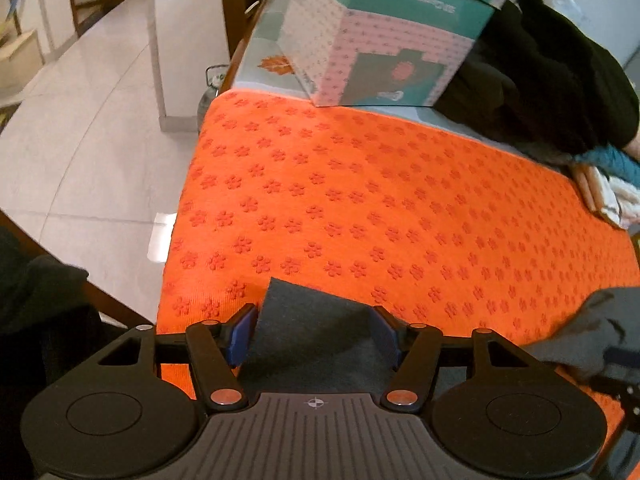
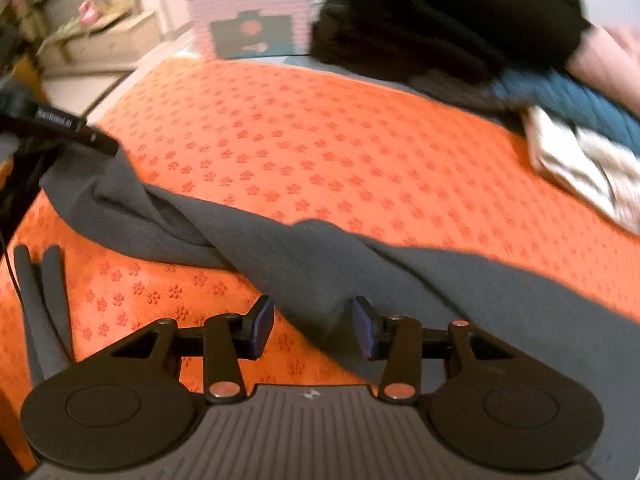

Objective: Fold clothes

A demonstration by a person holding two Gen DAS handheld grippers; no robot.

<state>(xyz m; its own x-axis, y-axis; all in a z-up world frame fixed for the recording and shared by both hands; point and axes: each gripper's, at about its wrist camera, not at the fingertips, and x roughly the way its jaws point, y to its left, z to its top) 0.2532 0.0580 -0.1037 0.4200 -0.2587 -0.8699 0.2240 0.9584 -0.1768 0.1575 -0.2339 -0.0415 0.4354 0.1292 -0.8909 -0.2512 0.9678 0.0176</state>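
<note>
A dark grey garment (image 2: 280,248) lies stretched and rumpled across the near part of an orange flower-patterned mat (image 2: 320,140). In the left wrist view one corner of the grey garment (image 1: 312,320) lies flat between the blue pads of my left gripper (image 1: 314,334), which is open above it. My right gripper (image 2: 314,328) is open too. A raised fold of the cloth reaches its right pad, and bare mat shows beside its left pad. Part of the left gripper's black body (image 2: 60,128) shows at the garment's far left end.
A patterned teal and pink box (image 1: 380,40) stands at the mat's far end. Beside it is a heap of black clothes (image 1: 540,80), with folded teal and cream items (image 2: 580,152) to the right. Two grey strips (image 2: 40,300) lie at the near left. Tiled floor (image 1: 100,140) lies left of the mat.
</note>
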